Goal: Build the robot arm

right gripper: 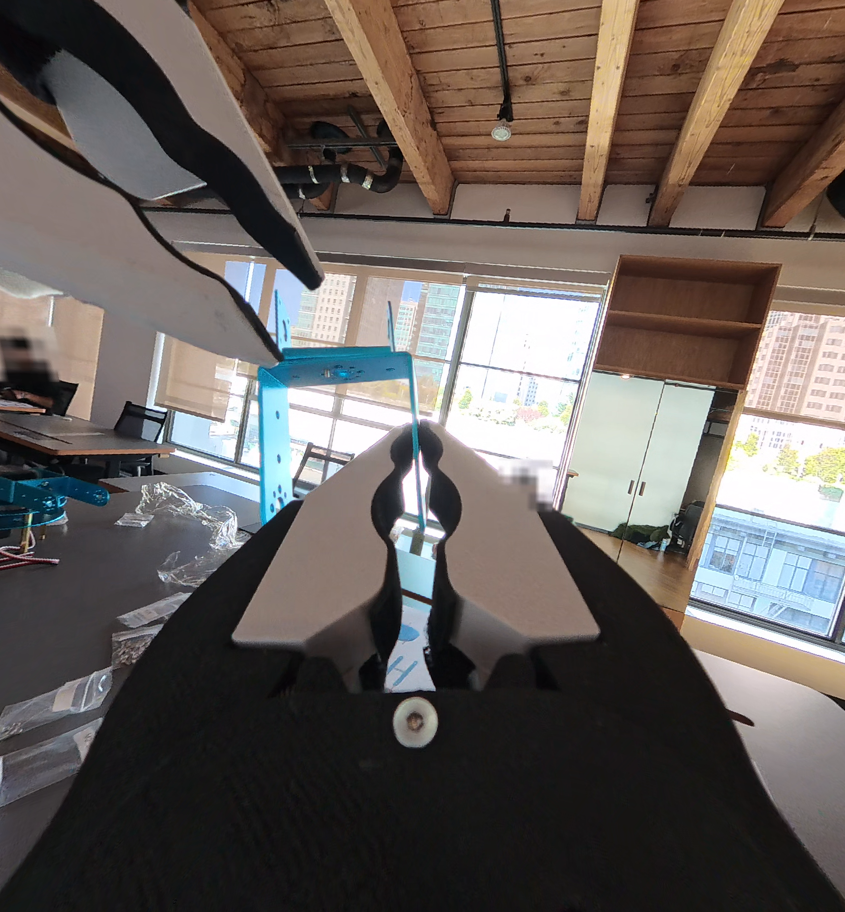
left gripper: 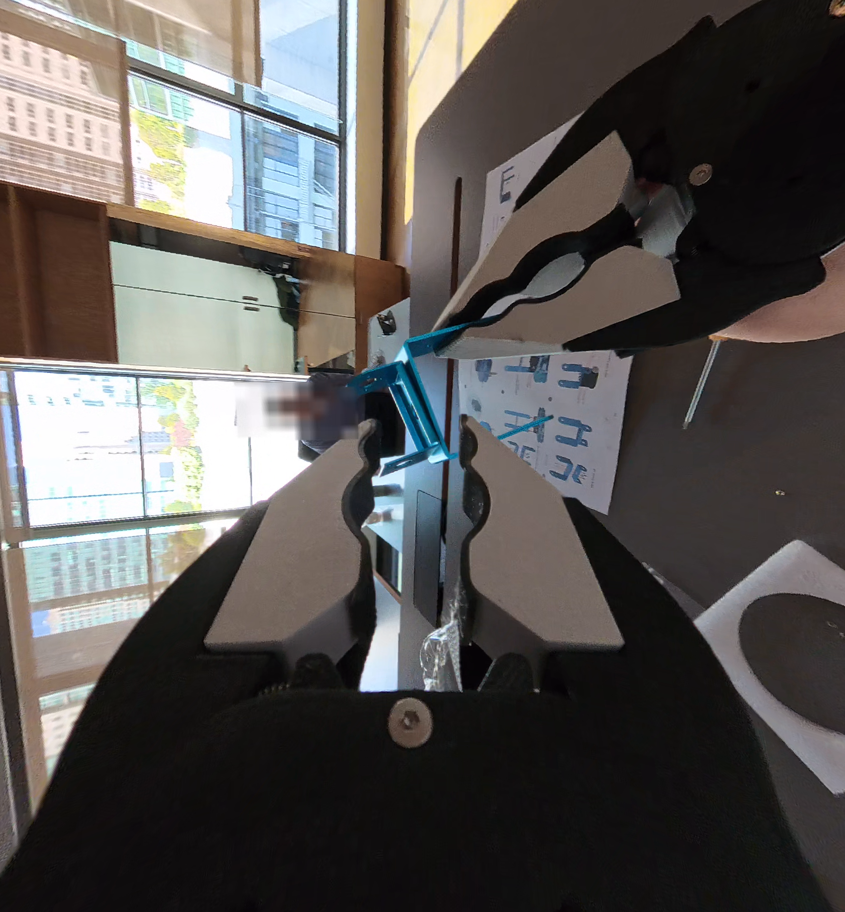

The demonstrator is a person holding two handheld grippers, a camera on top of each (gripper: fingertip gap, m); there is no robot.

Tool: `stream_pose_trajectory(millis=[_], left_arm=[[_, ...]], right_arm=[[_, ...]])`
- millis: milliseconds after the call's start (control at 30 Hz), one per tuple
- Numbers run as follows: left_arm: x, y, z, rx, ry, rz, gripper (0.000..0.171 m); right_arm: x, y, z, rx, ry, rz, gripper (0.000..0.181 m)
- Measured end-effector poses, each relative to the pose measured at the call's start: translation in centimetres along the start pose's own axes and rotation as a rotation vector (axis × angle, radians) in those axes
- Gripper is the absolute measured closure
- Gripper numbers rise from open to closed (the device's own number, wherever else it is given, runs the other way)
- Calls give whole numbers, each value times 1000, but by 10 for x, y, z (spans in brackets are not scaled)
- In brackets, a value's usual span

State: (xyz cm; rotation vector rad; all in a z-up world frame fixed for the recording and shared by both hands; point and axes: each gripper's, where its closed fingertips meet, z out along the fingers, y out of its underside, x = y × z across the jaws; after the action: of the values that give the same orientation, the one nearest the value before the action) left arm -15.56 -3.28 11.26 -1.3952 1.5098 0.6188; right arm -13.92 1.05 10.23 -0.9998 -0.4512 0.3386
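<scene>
Blue bracket [right gripper: 334, 375] upright, right gripper [right gripper: 418, 429] pinching one leg

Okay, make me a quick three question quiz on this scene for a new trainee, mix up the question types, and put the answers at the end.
1. True or false: the right gripper is shut on one flange of the blue metal bracket.
2. Multiple choice: the left gripper is A) shut on the bracket, B) open, its fingertips close to the bracket, C) resting on the printed sheet.
3. Short answer: what lies scattered on the dark table in the right wrist view?

Key
1. True.
2. B.
3. Small clear plastic bags, crumpled clear wrap, a red and white cord and another blue metal assembly.
</scene>
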Motion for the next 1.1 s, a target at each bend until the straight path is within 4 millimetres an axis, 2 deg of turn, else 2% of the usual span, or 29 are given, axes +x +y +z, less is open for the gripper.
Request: stream_pose_trajectory(millis=[167,433,700,1100], left_arm=[[2,-5,6,10,74,-64,150],[7,-11,13,20,76,-94,151],[6,-10,11,14,23,-76,158],[6,-21,-1,73,-10,-35,160]], right_arm=[[6,-6,-5,23,23,-13,181],[7,-12,-12,47,39,-53,181],[12,-12,-15,51,40,-25,181],[9,-16,-19,94,5,30,181]])
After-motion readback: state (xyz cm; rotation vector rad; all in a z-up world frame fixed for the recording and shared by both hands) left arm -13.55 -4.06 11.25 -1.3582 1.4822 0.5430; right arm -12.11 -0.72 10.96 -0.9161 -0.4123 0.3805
